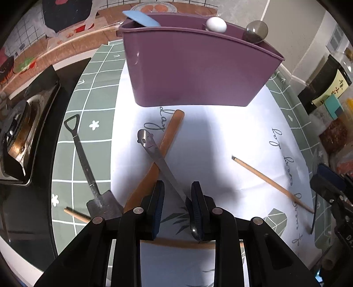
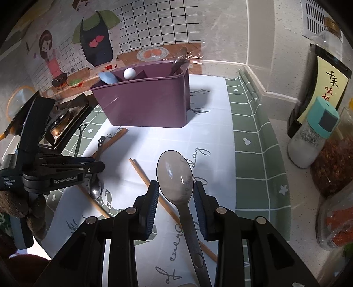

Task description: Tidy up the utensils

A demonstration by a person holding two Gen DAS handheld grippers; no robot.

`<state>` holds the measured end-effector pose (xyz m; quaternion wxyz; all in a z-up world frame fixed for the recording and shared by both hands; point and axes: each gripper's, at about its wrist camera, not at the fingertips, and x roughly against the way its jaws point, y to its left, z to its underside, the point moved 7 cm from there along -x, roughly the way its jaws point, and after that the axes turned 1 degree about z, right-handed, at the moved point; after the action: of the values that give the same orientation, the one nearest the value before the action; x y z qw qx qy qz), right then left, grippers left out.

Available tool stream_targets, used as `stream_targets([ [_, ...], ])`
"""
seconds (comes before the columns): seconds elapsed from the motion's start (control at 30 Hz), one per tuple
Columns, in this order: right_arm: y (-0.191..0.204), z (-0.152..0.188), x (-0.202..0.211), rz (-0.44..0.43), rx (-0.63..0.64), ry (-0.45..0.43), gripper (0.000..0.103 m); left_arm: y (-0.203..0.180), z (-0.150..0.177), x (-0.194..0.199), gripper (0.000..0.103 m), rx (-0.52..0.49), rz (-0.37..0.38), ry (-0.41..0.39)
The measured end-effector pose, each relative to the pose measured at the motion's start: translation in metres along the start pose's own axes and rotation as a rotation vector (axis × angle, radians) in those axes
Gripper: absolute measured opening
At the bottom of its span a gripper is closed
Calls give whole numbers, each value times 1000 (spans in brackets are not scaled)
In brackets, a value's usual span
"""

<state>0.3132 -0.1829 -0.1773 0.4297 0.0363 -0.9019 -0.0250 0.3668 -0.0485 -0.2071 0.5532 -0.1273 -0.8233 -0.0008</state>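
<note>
A purple utensil holder (image 1: 198, 72) (image 2: 143, 103) stands at the back of the mat, with a blue spoon (image 1: 141, 18), a white ball (image 1: 216, 24) and a grey spoon (image 2: 178, 59) in it. My left gripper (image 1: 177, 189) (image 2: 97, 167) is open low over a metal spoon (image 1: 154, 152) (image 2: 96, 187). The spoon's neck runs between the fingers beside the right one. That spoon lies across a wooden utensil (image 1: 169, 134). My right gripper (image 2: 175, 187) (image 1: 326, 181) is shut on a grey translucent spoon (image 2: 175, 172), pads on the sides of its bowl, handle pointing back.
A shovel-shaped spoon (image 1: 86, 163) and a chopstick (image 1: 76, 215) lie left on the green grid mat (image 1: 92, 92). Another chopstick (image 1: 271, 183) (image 2: 154, 187) lies between the grippers. A gas stove (image 1: 19, 136) sits left; a shaker (image 2: 313, 134) and dark bottle (image 2: 322, 88) stand right.
</note>
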Motion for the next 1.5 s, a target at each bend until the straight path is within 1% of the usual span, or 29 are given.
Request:
stream_targets([
  [0.17,4,0,0,-8,7,-2,30,4,-4,-1,26,49,44,10],
  [0.5,-9,4,8,31,-16,-23,30,7,-22,-10,25,86,18,3],
  [0.57,-13,4,10,38,-23,-28,30,10,-26,-12,20,107,12,2],
  [0.6,-14,4,11,40,-31,-32,30,11,-28,-13,12,115,9,-1],
  [0.67,-17,3,14,43,-42,-45,30,15,-30,-14,10,134,20,-12],
  [0.73,-19,1,17,37,-51,-60,30,14,-28,-12,8,133,50,-17],
  [0.83,-19,-5,24,3,-67,-84,30,12,-22,1,8,111,70,-50],
  [0.93,-16,-12,31,-62,-90,-105,30,8,-17,23,8,109,121,-84],
  [1.03,-10,-18,32,-67,-80,-119,30,3,-15,50,6,110,171,-136],
  [1.23,1,-28,28,-79,-61,-124,30,3,-15,88,4,97,201,-223],
  [1.37,4,-33,25,-76,-52,-126,30,10,-16,92,4,98,178,-233],
  [1.43,4,-32,24,-65,-42,-124,30,19,-12,85,4,118,157,-204],
  [1.5,3,-31,22,-59,-39,-121,30,20,-6,75,6,121,169,-164],
])
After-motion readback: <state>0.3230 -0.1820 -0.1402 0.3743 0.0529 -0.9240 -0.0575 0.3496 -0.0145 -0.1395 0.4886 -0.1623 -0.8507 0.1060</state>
